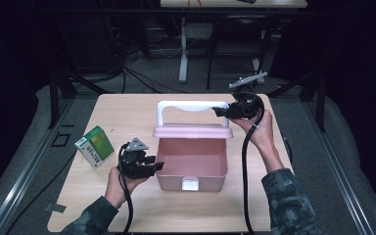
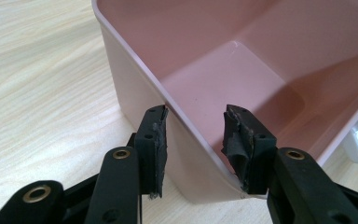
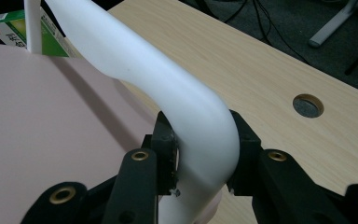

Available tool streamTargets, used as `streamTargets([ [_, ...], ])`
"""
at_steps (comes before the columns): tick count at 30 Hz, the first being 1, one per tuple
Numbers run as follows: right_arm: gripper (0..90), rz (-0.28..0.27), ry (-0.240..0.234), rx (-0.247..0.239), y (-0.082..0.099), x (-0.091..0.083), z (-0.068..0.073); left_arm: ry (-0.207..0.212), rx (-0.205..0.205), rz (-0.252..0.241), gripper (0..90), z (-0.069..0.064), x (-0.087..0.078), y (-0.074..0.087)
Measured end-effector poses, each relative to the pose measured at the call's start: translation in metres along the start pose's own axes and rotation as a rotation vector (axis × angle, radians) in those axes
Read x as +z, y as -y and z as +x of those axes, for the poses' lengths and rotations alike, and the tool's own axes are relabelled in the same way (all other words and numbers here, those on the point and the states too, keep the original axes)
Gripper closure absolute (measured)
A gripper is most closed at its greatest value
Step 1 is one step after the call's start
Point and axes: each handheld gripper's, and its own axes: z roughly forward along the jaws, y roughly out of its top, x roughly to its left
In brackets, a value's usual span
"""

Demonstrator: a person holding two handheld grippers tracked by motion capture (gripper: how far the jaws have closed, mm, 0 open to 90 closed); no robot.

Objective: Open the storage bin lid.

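Plastic looking stiff and light: right gripper (image 3: 200, 158) is clamping the white handle (image 3: 168, 88), holding the lid (image 1: 192, 130) up; left gripper (image 2: 196, 140), part-open, is straddling the pink box (image 2: 214, 79) wall, not pinching.

I see the box (image 1: 191, 164) at the middle of the desk (image 1: 127, 110), its lid (image 1: 192, 130) raised behind it, handle (image 1: 186, 105) on top. A carton (image 1: 94, 146) lies left of the box, well apart.
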Motion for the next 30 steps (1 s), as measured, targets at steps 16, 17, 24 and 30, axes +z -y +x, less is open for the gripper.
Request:
streamTargets([
  [16,68.2,0.016,-0.025,0.018,-0.013,0.010,-0.015,-0.007,0.002,0.000,59.3,-0.003,-0.001,0.000],
  [17,68.2,0.015,-0.031,0.021,-0.014,0.011,-0.016,-0.005,0.000,0.001,59.1,-0.003,-0.001,0.000],
  [24,68.2,0.031,-0.039,0.028,-0.017,0.013,-0.018,0.022,0.016,0.017,53.7,-0.001,-0.001,-0.001],
  [30,68.2,0.040,-0.047,0.034,-0.019,0.014,-0.020,0.029,0.026,0.027,40.0,0.000,-0.003,-0.001],
])
